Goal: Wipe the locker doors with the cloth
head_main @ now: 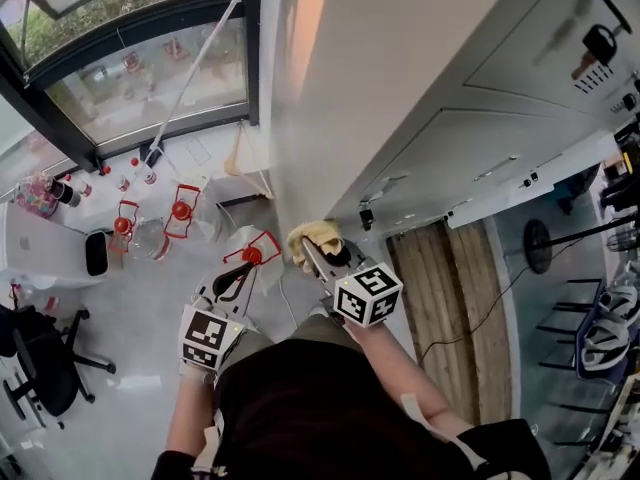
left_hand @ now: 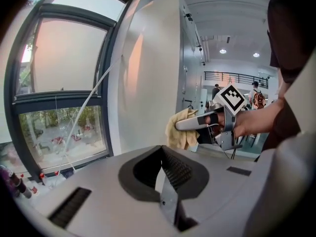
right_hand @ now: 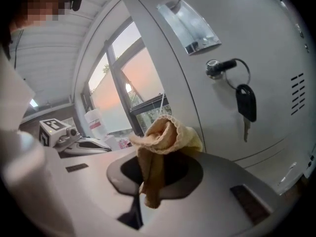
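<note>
A yellow cloth [head_main: 312,236] is bunched in my right gripper [head_main: 320,255], which is shut on it, close to the corner of the white locker block [head_main: 370,78]. In the right gripper view the cloth [right_hand: 165,137] stands up from the jaws in front of a locker door [right_hand: 266,48] with a recessed handle [right_hand: 187,21] and a key [right_hand: 245,102] hanging in the lock. My left gripper [head_main: 236,282] is lower left of the right one, away from the lockers, shut with nothing in it. The left gripper view shows the right gripper [left_hand: 190,125] and the cloth [left_hand: 180,130] beside the locker's side panel [left_hand: 148,73].
A large window [head_main: 140,68] stands left of the lockers, with several red objects [head_main: 180,210] on the floor below it. An office chair [head_main: 40,358] is at the left. Further locker doors [head_main: 540,38], a stand [head_main: 540,243] and helmets [head_main: 610,318] are at the right.
</note>
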{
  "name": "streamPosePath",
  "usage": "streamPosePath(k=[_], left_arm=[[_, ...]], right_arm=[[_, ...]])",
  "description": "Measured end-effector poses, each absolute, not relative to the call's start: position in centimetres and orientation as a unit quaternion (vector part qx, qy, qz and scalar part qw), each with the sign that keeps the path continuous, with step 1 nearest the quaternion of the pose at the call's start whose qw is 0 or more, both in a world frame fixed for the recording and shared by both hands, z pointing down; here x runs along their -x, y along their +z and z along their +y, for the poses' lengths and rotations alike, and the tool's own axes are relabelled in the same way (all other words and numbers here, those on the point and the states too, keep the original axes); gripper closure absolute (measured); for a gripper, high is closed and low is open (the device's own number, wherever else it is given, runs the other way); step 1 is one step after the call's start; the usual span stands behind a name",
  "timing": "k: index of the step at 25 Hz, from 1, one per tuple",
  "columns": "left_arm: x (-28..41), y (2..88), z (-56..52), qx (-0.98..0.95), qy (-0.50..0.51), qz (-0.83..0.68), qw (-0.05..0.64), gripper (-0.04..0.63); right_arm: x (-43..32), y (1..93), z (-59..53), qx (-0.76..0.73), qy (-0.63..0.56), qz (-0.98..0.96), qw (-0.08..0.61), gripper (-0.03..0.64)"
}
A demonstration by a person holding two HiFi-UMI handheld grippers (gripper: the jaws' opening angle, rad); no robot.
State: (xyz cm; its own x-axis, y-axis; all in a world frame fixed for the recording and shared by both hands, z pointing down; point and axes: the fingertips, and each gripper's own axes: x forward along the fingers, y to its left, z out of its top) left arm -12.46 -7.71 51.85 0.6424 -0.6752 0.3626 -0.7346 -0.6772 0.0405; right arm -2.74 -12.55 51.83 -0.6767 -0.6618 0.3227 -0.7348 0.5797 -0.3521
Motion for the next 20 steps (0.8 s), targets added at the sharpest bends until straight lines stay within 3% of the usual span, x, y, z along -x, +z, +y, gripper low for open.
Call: streamPosePath(k=[20], left_arm=[[18.6, 43.2, -5.6, -0.847, 0.058, -0.526, 0.041, 0.586]], right_arm=[[8.6, 42.3, -7.3, -0.278, 0.046, -0.958, 0.058, 0.563]])
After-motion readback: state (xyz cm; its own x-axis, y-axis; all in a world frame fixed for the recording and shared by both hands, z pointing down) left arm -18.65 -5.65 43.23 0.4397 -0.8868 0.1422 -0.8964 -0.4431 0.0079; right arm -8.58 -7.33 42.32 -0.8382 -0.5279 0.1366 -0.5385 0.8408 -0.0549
